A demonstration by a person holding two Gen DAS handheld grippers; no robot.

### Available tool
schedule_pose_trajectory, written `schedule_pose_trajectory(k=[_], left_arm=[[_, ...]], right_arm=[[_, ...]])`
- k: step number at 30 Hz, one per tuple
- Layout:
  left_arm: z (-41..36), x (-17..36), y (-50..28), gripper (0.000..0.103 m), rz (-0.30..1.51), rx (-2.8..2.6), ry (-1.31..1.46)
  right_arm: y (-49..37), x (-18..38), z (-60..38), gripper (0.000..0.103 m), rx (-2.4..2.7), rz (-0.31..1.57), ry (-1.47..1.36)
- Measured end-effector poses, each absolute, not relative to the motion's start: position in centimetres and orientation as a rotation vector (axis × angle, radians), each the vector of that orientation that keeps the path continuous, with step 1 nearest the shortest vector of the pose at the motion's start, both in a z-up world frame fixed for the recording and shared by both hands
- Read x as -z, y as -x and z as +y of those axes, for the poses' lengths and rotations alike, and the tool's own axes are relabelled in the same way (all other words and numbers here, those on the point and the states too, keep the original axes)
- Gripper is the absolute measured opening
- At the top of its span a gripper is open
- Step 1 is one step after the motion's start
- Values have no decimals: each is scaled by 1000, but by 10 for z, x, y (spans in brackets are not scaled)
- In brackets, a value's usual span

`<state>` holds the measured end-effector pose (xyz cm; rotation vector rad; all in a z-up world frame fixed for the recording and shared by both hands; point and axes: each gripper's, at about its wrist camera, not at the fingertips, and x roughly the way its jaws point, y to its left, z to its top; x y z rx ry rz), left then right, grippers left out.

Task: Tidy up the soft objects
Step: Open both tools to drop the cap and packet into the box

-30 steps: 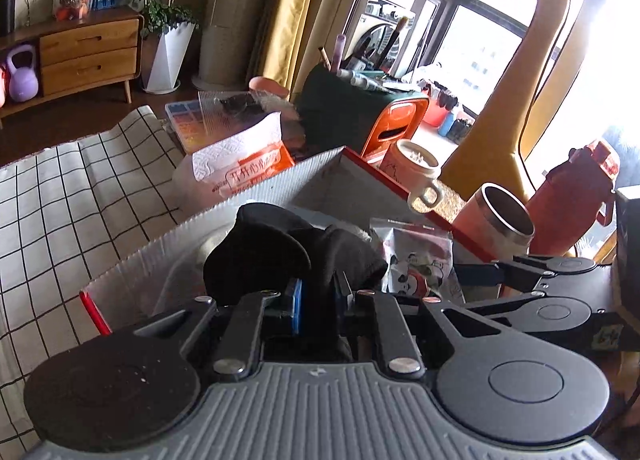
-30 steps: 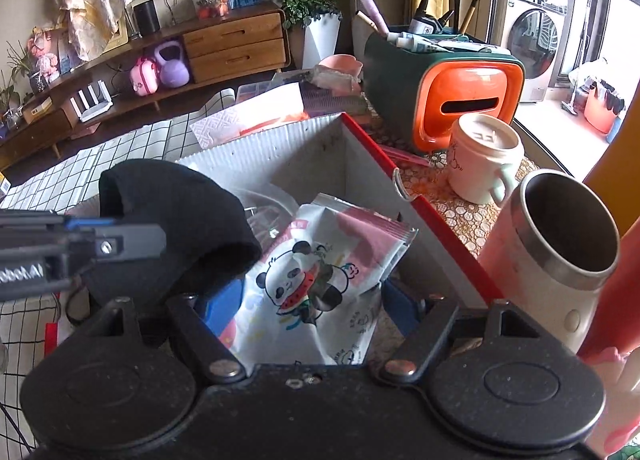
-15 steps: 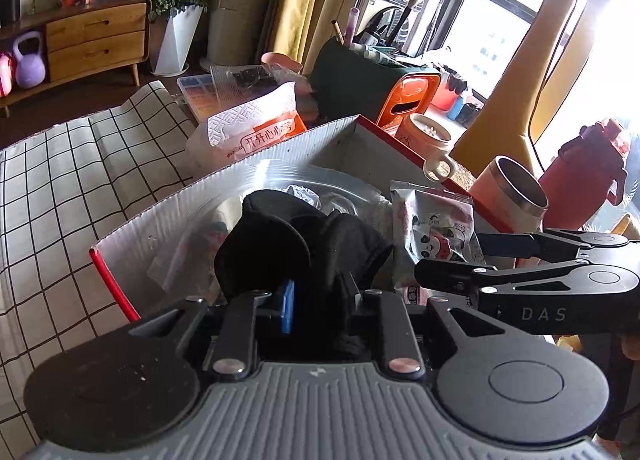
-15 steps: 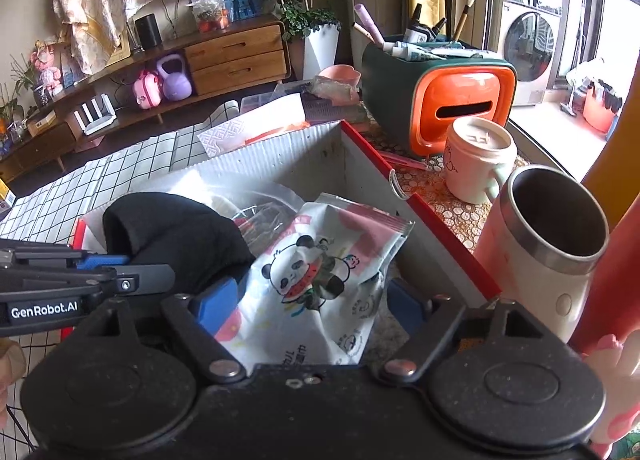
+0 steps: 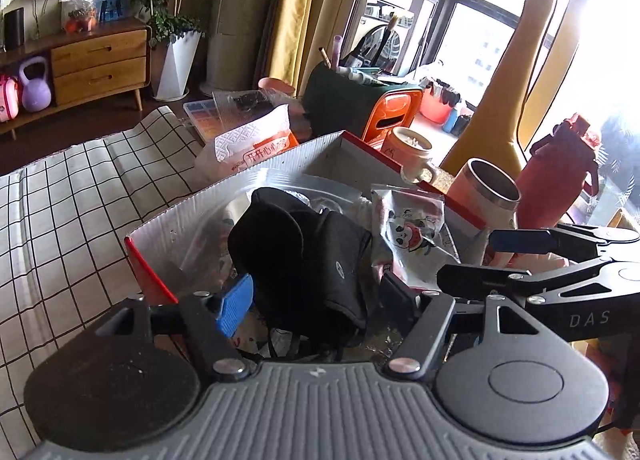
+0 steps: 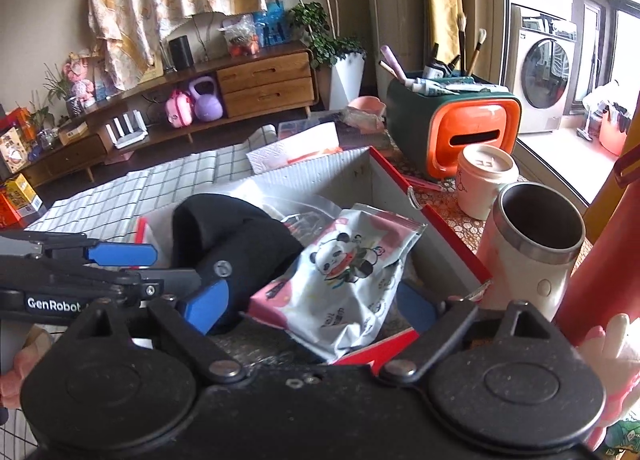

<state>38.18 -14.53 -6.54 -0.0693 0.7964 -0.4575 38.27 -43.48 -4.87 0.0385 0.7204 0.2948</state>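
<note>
A black soft cap (image 5: pixel 296 256) lies in the red-rimmed grey box (image 5: pixel 224 196), on clear plastic bags. My left gripper (image 5: pixel 316 296) is open, its blue pads on either side of the cap and off it. A panda-print packet (image 5: pixel 412 232) leans in the box to the right. In the right wrist view the cap (image 6: pixel 236 240) and the packet (image 6: pixel 344 276) lie side by side in the box (image 6: pixel 360 172). My right gripper (image 6: pixel 308 304) is open around the packet's lower end. The left gripper (image 6: pixel 120 260) shows at the left edge.
A steel-rimmed pink tumbler (image 6: pixel 532 252), a white lidded mug (image 6: pixel 484 184) and a red bottle (image 5: pixel 560 176) stand right of the box. A green and orange organiser (image 6: pixel 452 120) stands behind. A tissue pack (image 5: pixel 252 144) lies on the checked cloth (image 5: pixel 60 212) at the left.
My left gripper has opened and let go of the black cap, which now rests in the box. The right gripper has stayed open around the panda packet.
</note>
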Motion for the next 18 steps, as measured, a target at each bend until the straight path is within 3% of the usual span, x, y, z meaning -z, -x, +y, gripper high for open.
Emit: schedule_pose_trajectory(k=[13,18], left_arm=[[-130,35,-329,70,708,466,88],[-126,22,-302,84,654,447,53]], right_arm=[[-323,18,-432,103,-373,587,-41],[-299,8,-430,103,-394,545,-46]])
